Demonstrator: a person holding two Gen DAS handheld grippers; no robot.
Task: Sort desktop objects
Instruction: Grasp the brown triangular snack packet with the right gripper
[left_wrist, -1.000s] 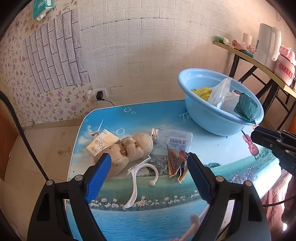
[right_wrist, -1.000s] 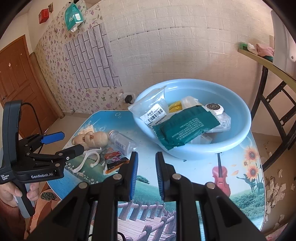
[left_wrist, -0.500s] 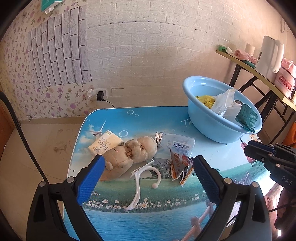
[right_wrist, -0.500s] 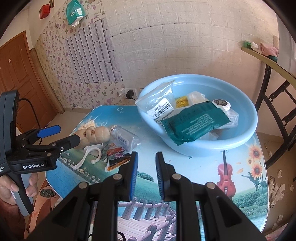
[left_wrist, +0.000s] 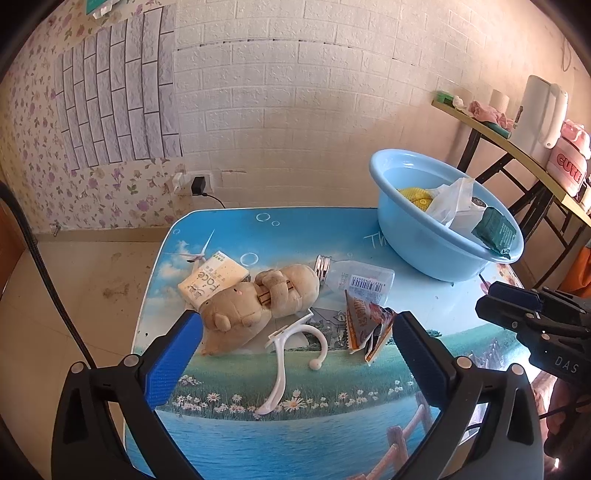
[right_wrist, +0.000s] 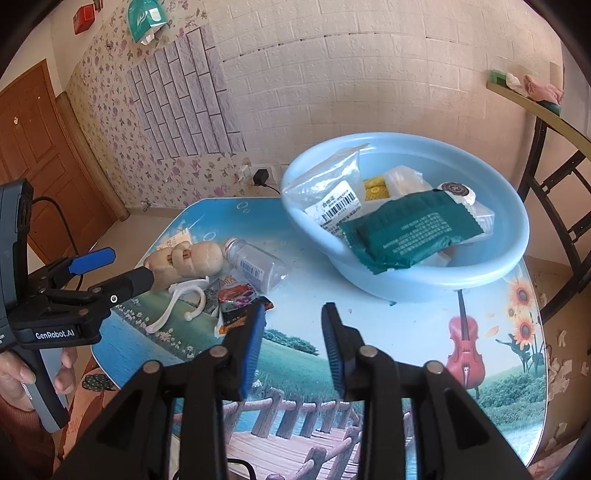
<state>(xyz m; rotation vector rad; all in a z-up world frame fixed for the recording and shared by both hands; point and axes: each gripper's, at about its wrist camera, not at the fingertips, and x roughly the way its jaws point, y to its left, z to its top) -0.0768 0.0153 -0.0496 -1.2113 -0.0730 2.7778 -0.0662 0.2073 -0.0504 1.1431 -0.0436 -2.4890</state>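
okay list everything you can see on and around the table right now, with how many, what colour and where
table: 1, blue scenic print, centre
basin: 1, light blue, table's far right
green packet: 1, dark green, in basin
clear bags: at least 2, in basin, exact count unclear
yellow item: 1, in basin
plush toy: 1, tan, lying on table's left
carton: 1, cream, behind plush
bottle: 1, clear, lying beside plush
snack packets: 2 or so, orange-red, centre
hook: 1, white, near front edge
side table: 1, far right, white kettle on it
left gripper: 1, black with blue pads, open
right gripper: 1, black with blue pads, open
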